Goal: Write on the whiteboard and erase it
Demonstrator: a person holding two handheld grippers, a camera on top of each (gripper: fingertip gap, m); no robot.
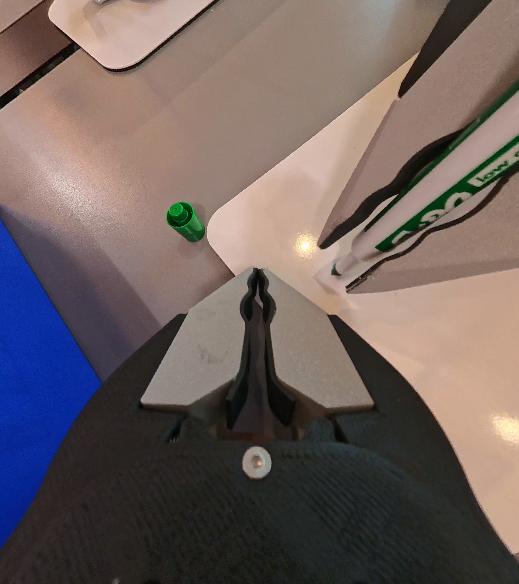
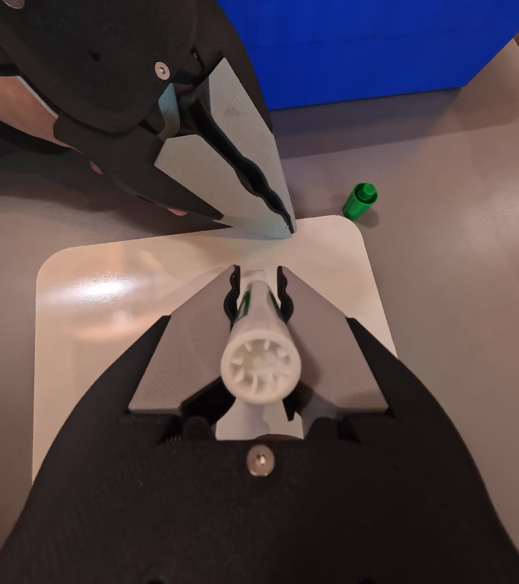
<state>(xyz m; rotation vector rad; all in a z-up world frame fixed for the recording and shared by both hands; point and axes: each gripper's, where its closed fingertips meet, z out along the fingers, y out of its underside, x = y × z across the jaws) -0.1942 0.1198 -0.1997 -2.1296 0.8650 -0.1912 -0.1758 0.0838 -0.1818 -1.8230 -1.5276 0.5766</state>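
Right wrist view: the marker (image 2: 259,319) is clamped in the right claw (image 2: 258,271), uncapped, its tip low over the whiteboard (image 2: 100,316), which lies flat on the grey table (image 2: 457,316). Contact of tip w/ board cannot be told from here; in the left wrist view the nib looks touching or nearly so. No ink is seen on the board yet, so writing is judged to be about to start. The left claw (image 1: 258,271) is closed on nothing, its tips pressed at the board's edge near a corner (prob. to steady it). The green cap (image 1: 185,222) stands on the table just beside that corner.

For a clean stroke, light even pressure should be kept, the marker held at a steady tilt, and the board pinned so it isn't dragged on the smooth top. The cap should be left clear of the sweep.

The board is glossy, w/ lamp glare. A blue surface (image 1: 14,316) lies alongside, and a second white board (image 1: 119,34) sits farther off.
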